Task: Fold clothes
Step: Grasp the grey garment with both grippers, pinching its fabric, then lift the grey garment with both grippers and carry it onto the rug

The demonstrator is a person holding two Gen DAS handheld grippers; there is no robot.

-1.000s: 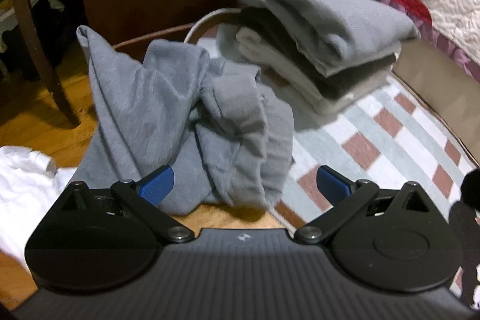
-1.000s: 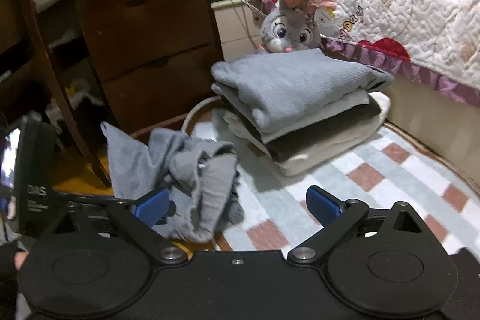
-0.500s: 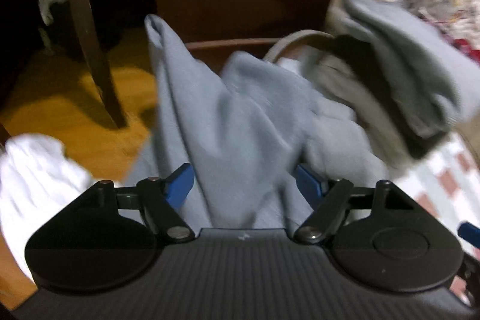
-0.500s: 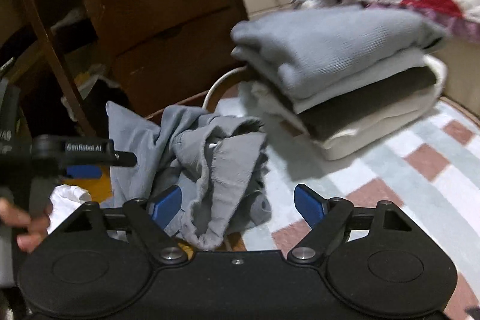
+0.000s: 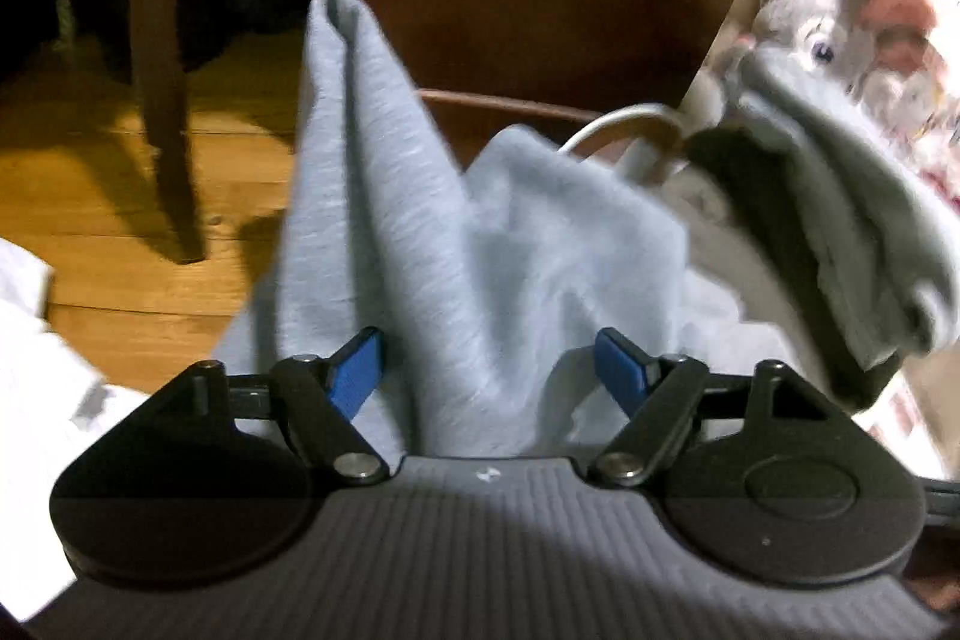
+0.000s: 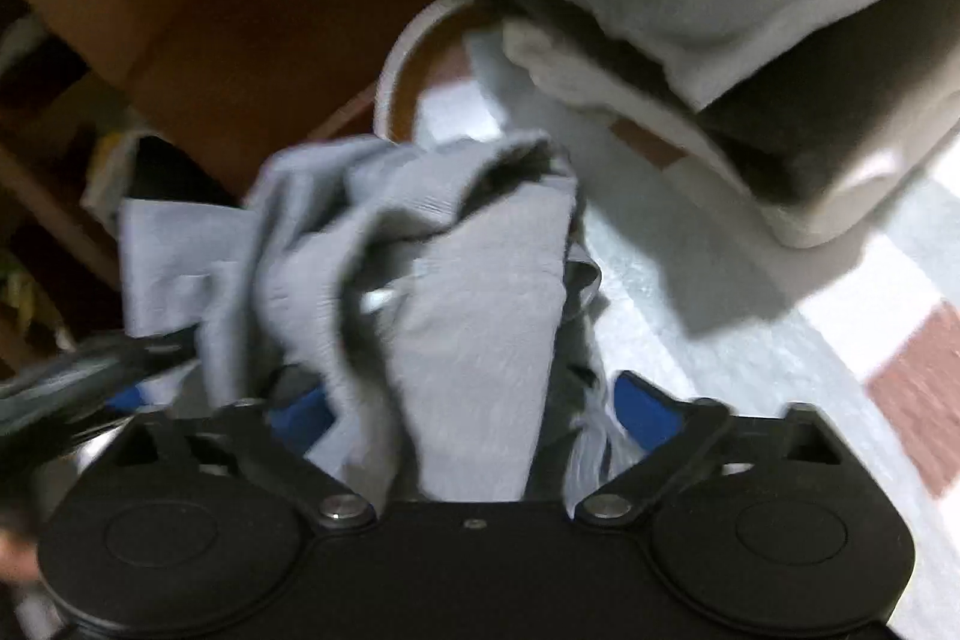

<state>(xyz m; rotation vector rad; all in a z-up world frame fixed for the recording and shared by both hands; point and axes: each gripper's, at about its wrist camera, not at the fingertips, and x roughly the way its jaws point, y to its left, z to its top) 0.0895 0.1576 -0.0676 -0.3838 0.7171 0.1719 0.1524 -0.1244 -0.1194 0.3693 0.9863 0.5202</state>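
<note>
Both grippers tilt downward; the left gripper (image 5: 487, 370) and right gripper (image 6: 474, 409) are opening, ungripped, around the crumpled grey garment (image 6: 420, 268)

Both wrist fisheyes angle down, very close over the crumpled grey cotton garment (image 5: 480, 268) (image 6: 420, 280); both also catch the folded clothes stack (image 5: 840, 232) (image 6: 720, 9).
</note>
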